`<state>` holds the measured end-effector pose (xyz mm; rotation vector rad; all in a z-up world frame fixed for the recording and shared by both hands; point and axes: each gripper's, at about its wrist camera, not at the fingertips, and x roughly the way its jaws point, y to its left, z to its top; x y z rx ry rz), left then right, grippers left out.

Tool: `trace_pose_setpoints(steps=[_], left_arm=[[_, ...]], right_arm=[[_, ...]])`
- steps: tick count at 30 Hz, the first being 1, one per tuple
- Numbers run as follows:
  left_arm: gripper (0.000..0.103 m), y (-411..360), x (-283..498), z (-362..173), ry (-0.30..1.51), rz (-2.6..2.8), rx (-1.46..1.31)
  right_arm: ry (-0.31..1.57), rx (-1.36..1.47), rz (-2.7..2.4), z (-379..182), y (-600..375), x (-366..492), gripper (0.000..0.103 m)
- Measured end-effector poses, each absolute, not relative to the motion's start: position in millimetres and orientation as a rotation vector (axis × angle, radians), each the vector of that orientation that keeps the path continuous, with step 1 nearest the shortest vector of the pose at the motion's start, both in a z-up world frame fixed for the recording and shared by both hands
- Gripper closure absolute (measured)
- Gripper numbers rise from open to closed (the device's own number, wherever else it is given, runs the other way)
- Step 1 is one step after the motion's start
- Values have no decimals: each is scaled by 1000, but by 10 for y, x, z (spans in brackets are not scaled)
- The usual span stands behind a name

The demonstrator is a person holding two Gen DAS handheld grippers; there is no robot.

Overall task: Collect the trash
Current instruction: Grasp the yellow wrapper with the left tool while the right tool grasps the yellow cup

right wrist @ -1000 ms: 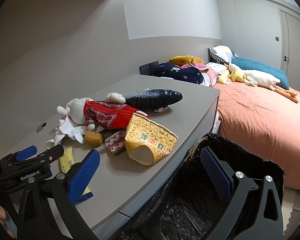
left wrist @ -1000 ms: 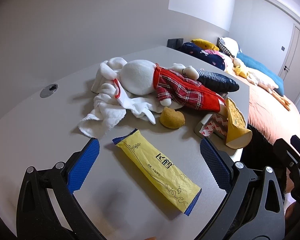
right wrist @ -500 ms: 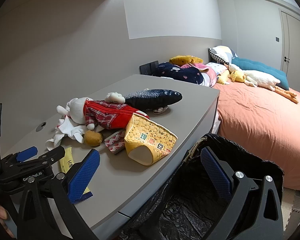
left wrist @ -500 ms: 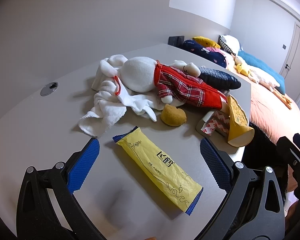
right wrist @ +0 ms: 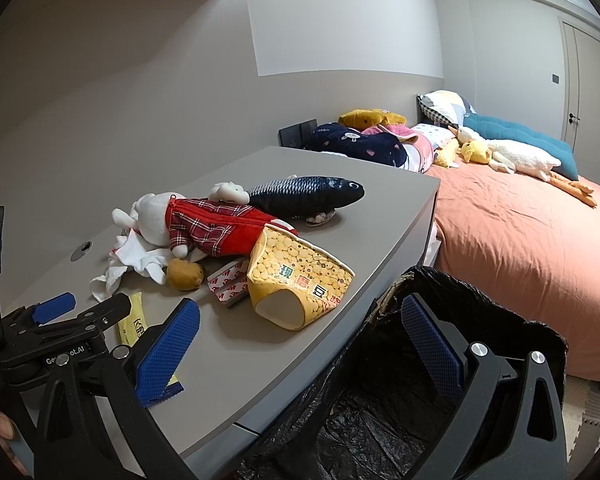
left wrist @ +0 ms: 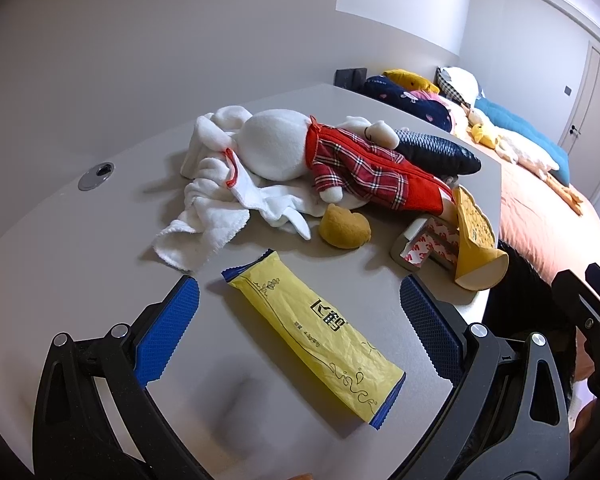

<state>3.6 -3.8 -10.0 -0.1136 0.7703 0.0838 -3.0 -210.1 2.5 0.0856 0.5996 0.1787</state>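
Observation:
A yellow snack wrapper point(left wrist: 315, 330) lies flat on the grey table point(left wrist: 60, 248), between the open jaws of my left gripper point(left wrist: 300, 332), a little above it. A yellow paper cup point(right wrist: 300, 282) lies on its side near the table's right edge, next to a red-and-white tape scrap point(right wrist: 229, 286). My right gripper point(right wrist: 300, 348) is open and empty, over the table edge and a bin lined with a black bag point(right wrist: 400, 412). The left gripper shows in the right wrist view point(right wrist: 56, 320), partly hiding the wrapper point(right wrist: 134, 322).
A white plush in red plaid point(left wrist: 332, 160), a white cloth point(left wrist: 220, 208), a dark plush fish point(left wrist: 436, 150) and a small brown plush point(left wrist: 344, 228) lie mid-table. A bed with an orange cover point(right wrist: 520, 240) and pillows stands to the right.
My left gripper has moved slightly forward over the wrapper. The right gripper has barely moved.

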Motion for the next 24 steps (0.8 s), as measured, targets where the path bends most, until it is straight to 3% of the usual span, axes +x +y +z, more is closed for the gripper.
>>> trace_pose_setpoints(steps=[19, 24], left_arm=[[6, -63, 164, -388, 936, 192, -140], [19, -24, 246, -453, 975, 230, -171]], right_arm=[[600, -74, 334, -241, -2158, 99, 3], [587, -142, 413, -273, -2079, 229, 3]])
